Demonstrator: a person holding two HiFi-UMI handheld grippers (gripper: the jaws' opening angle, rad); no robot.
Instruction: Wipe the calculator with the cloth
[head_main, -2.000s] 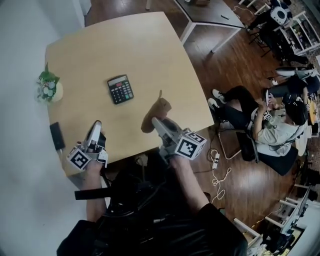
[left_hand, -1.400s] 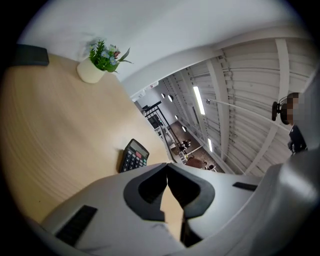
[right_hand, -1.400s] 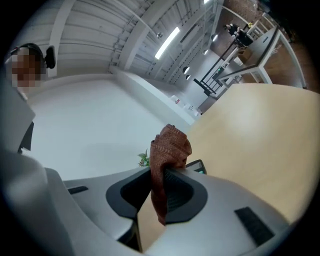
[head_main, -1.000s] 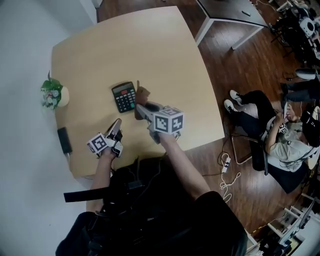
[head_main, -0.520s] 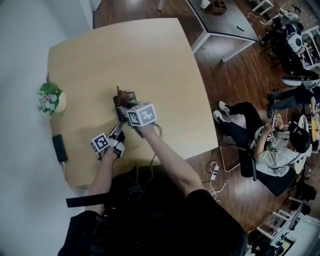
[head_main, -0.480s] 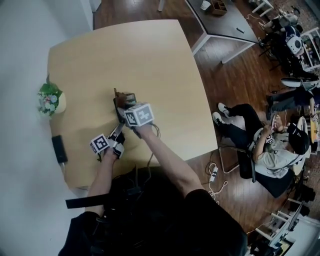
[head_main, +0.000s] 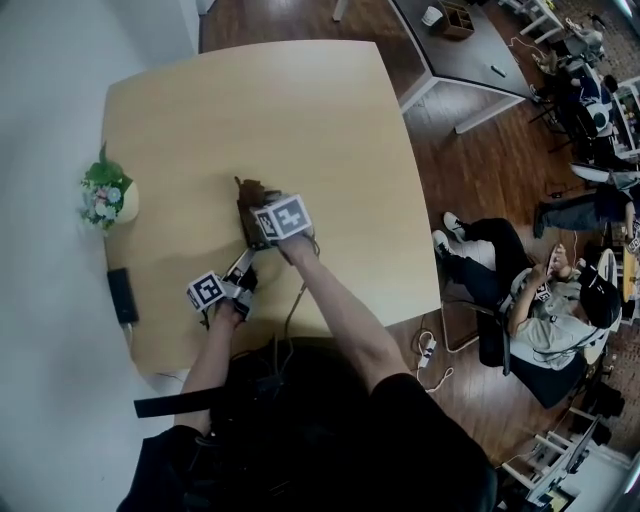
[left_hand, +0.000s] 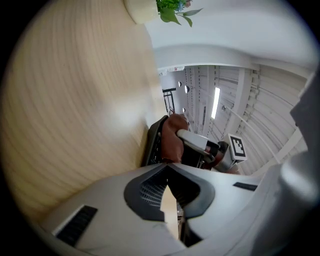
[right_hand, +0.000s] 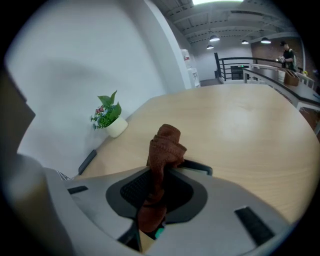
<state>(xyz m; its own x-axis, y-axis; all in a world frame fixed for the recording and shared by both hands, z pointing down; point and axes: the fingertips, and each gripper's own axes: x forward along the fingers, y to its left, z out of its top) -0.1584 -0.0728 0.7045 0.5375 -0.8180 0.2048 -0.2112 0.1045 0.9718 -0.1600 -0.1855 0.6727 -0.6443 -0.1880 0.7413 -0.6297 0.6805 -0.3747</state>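
The black calculator (head_main: 246, 214) lies mid-table, mostly hidden under my right gripper (head_main: 256, 203). That gripper is shut on the brown cloth (head_main: 249, 189), tilts steeply down, and has the cloth over the calculator. In the right gripper view the cloth (right_hand: 164, 142) stands bunched up out of the shut jaws, and a dark calculator edge (right_hand: 198, 166) shows behind it. My left gripper (head_main: 243, 266) is shut and holds nothing, its tips just short of the calculator's near edge. In the left gripper view the calculator (left_hand: 152, 143) shows edge-on beyond the left gripper (left_hand: 169, 172), with the cloth (left_hand: 173, 138) on top.
A small potted plant (head_main: 106, 195) sits at the table's left edge, with a flat black object (head_main: 120, 294) nearer along that edge. A seated person (head_main: 545, 315) is on the floor side to the right. Another desk (head_main: 470, 60) stands beyond the table.
My right gripper has swung left and down with the cloth, from beside the calculator onto it. My left gripper has edged up toward the calculator's near edge.
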